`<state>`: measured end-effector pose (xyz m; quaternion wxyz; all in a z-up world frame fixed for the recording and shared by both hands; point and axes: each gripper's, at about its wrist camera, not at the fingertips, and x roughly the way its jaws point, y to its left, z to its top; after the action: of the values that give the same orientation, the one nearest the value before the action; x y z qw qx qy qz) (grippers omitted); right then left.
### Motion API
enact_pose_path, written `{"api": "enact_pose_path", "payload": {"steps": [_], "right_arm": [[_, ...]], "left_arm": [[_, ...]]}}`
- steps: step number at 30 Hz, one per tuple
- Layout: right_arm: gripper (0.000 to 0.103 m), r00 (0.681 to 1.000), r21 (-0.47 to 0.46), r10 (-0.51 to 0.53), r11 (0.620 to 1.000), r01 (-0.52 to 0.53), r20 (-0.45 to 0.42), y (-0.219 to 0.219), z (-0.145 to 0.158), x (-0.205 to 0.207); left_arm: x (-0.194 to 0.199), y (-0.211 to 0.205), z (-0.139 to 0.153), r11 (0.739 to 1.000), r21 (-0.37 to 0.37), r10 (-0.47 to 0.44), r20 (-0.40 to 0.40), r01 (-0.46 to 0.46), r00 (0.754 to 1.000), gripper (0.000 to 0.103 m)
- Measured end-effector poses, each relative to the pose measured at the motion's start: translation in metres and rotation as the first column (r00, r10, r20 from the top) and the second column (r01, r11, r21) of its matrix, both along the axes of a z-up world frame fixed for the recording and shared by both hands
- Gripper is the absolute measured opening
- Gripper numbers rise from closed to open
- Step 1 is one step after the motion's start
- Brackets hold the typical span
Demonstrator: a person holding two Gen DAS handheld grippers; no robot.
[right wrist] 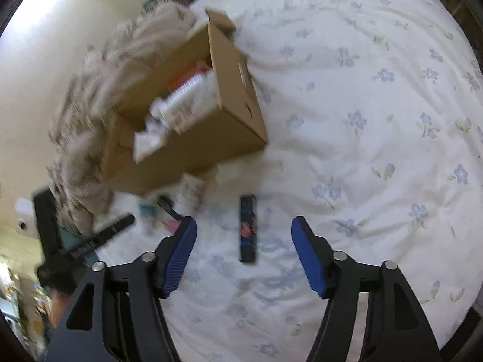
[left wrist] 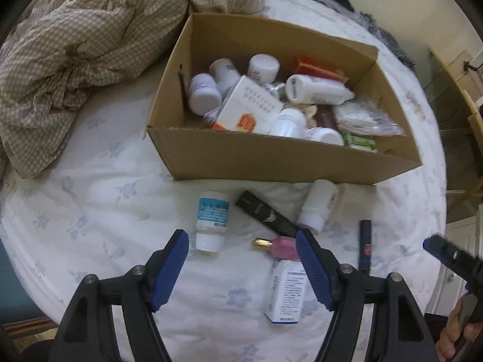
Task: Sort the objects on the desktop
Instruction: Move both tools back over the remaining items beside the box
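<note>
A cardboard box (left wrist: pixel 271 157) on the bed already holds many bottles; several items remain outside. Left gripper (left wrist: pixel 241 265) and right gripper (right wrist: pixel 244 253) both gape apart, empty.

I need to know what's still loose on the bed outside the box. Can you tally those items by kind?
Bottles: 3 (blue-label, plain white, pink)
Cartons: 3 (long black, slim dark, white)
Total: 6

At frame centre we see a matt brown cardboard box (left wrist: pixel 280 160) on soft floral cotton sheet (left wrist: pixel 99 211). We note ribbed blue pads (left wrist: pixel 170 271), smooth white plastic bottles (left wrist: pixel 318 205) and, upper left, a checked cloth quilt (left wrist: pixel 75 45).
</note>
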<state>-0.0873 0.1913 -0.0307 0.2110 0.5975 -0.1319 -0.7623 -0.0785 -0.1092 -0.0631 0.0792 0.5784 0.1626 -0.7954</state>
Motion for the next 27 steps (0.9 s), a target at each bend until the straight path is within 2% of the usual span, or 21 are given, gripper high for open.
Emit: {"api": "enact_pose_path", "payload": {"steps": [3, 6, 11, 16, 19, 21, 24, 27], "right_arm": [[0.07, 1.0, 0.056, 0.023, 0.998, -0.022, -0.015, -0.006, -0.004, -0.001], [0.07, 0.999, 0.096, 0.035, 0.995, -0.033, -0.023, -0.009, -0.007, -0.002], [0.07, 1.0, 0.134, 0.01, 0.991, -0.008, -0.02, -0.001, -0.016, -0.009], [0.07, 0.999, 0.108, -0.029, 0.994, 0.031, -0.017, 0.008, -0.015, -0.014], [0.07, 0.999, 0.094, -0.032, 0.995, 0.032, -0.005, 0.009, -0.017, -0.016], [0.07, 0.999, 0.084, -0.03, 0.996, 0.029, 0.01, 0.009, -0.019, -0.017], [0.07, 1.0, 0.074, -0.007, 0.997, 0.005, 0.029, 0.005, -0.024, -0.017], [0.07, 0.998, 0.089, 0.049, 0.995, -0.052, 0.034, -0.007, -0.03, -0.015]], "left_arm": [[-0.001, -0.007, -0.009, 0.999, 0.024, 0.024, 0.035, -0.025, 0.999, 0.074], [0.003, -0.018, -0.01, 0.996, 0.051, 0.072, 0.033, -0.073, 0.997, 0.074], [0.013, -0.039, 0.007, 0.983, 0.089, 0.165, -0.04, -0.161, 0.985, 0.074], [0.025, -0.06, 0.01, 0.955, 0.144, 0.269, -0.063, -0.258, 0.961, 0.079], [0.02, -0.058, 0.006, 0.961, 0.134, 0.249, -0.043, -0.241, 0.968, 0.079], [0.014, -0.05, 0.002, 0.974, 0.103, 0.204, -0.023, -0.201, 0.979, 0.079], [0.002, -0.032, -0.015, 0.992, 0.054, 0.109, 0.054, -0.112, 0.993, 0.079], [-0.003, -0.019, -0.033, 0.997, 0.038, 0.056, 0.133, -0.061, 0.99, 0.079]]}}
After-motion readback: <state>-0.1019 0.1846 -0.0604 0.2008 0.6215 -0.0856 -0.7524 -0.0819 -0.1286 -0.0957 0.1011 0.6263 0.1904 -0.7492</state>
